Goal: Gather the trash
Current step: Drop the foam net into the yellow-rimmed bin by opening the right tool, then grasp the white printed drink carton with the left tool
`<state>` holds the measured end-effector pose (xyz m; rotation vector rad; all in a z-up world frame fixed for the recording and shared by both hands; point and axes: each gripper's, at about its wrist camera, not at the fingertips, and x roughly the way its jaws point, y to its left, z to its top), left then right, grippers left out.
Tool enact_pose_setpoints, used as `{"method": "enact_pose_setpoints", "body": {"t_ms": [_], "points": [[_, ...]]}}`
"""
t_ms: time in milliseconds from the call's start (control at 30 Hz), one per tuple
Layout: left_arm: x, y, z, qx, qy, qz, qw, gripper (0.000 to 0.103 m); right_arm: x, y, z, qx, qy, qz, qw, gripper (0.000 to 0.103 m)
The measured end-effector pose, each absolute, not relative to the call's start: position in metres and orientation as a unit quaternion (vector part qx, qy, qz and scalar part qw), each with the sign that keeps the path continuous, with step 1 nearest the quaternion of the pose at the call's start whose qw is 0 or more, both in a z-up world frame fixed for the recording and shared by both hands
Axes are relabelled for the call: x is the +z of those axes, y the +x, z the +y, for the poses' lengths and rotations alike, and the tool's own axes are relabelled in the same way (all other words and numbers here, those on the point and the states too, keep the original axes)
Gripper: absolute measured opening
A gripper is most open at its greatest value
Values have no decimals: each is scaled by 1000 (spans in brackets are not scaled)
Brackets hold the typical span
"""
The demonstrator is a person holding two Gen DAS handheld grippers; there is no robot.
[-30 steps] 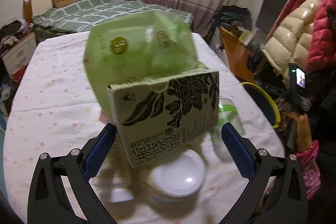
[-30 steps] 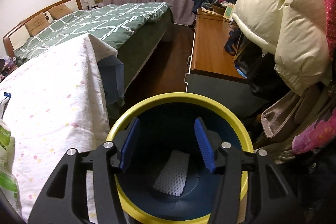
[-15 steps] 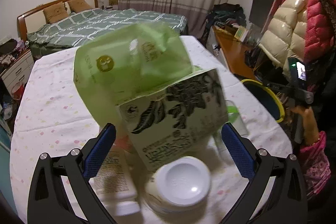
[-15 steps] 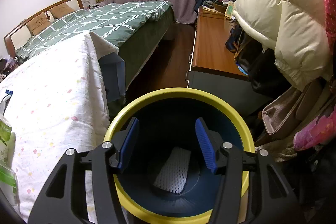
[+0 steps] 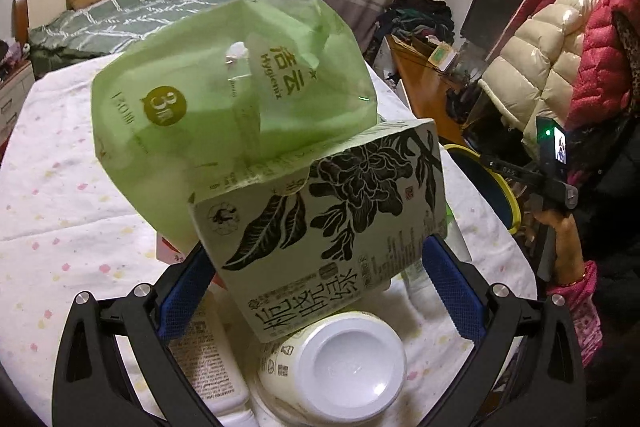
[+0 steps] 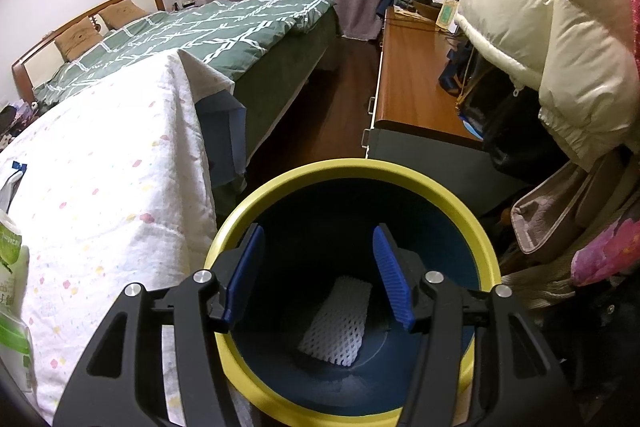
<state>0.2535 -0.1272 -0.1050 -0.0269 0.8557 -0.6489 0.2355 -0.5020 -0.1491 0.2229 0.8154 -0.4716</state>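
The left tongs (image 5: 316,283) are clamped across the lower part of a flat-sided cardboard tea carton (image 5: 324,223), pale green with a bold black flower print and large characters, and the carton is lifted clear of the cloth-covered surface (image 5: 60,211) and tilted, its right end higher. Gripping the stiff side walls makes sense, since thin card would buckle if pinched at a corner. Just behind it, touching its upper edge, sits a soft, glossy green plastic tissue pack (image 5: 224,99), puffy and creased; whether it rests on the carton or is only leaning cannot be told. Below the carton lie an upturned white plastic bowl (image 5: 340,359) with a round flat base, and to its left a white rectangular box (image 5: 208,359) with small print, both waiting on the surface as further rubbish. At the right edge of the surface the yellow rim of the bin (image 5: 500,183) shows, near the person's right hand. The right tongs (image 6: 318,275) stand moderately wide and empty, hovering directly above that round bin (image 6: 352,171), dark blue inside with a smooth yellow lip, placed on the floor beside the surface so that things can be dropped straight in. A white foam fruit net (image 6: 336,323), springy and mesh-patterned, lies on its bottom.
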Motion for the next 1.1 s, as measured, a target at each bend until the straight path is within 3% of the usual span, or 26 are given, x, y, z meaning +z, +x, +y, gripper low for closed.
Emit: {"method": "enact_pose_setpoints", "body": {"t_ms": [100,167,267,400,567,1100], "points": [[-103,251,-119,-311,-30,402,861,94,-150,235,-501,-225,107,392,885,54],[-98,247,-118,-306,-37,395,865,74,-150,235,-501,-226,108,392,885,54],[-93,241,-118,-308,-47,387,868,64,-149,235,-501,-225,110,391,885,54],[-86,233,-124,-331,-41,382,862,61,-150,234,-501,-221,113,391,886,55],[-78,226,-134,-373,-44,378,846,47,-151,233,-502,-215,117,393,886,55],[-71,201,-158,-408,26,319,855,37,-153,226,-509,-210,129,391,887,55]]}}
